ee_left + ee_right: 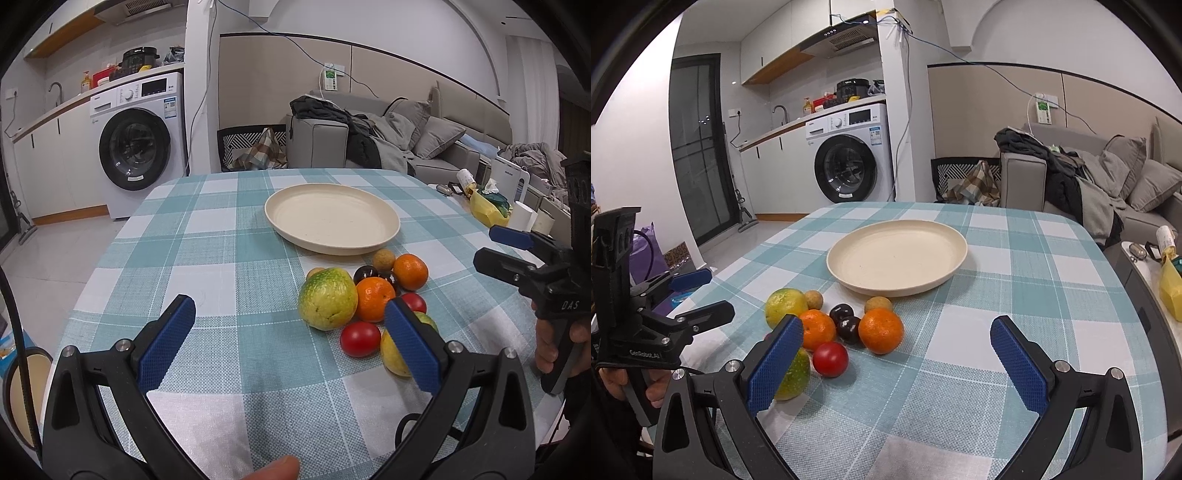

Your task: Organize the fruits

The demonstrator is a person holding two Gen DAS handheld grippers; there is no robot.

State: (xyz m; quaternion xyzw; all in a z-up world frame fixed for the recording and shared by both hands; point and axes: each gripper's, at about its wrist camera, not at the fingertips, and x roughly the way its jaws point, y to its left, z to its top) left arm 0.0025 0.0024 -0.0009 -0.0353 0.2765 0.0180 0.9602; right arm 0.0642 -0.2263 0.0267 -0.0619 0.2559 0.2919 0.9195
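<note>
An empty cream plate [332, 218] [897, 254] sits mid-table on the checked cloth [221, 240]. In front of it lies a cluster of fruit: a large green-yellow fruit [328, 298] [785, 306], two oranges [373, 298] [881, 335], dark plums [365, 274] [849, 328], red tomatoes [360, 338] [830, 359], small brown round fruits [382, 258] [878, 304]. A yellow-green fruit [393, 354] [794, 376] is half hidden behind a finger in both views. My left gripper [291, 343] [709, 293] is open, left of the cluster. My right gripper [897, 365] [491, 245] is open, right of it, holding nothing.
A washing machine [138, 147] and kitchen counter stand beyond the table's far left. A grey sofa [424, 136] piled with clothes runs along the right. A side table with a yellow bag [487, 210] and paper rolls sits just off the table's right edge.
</note>
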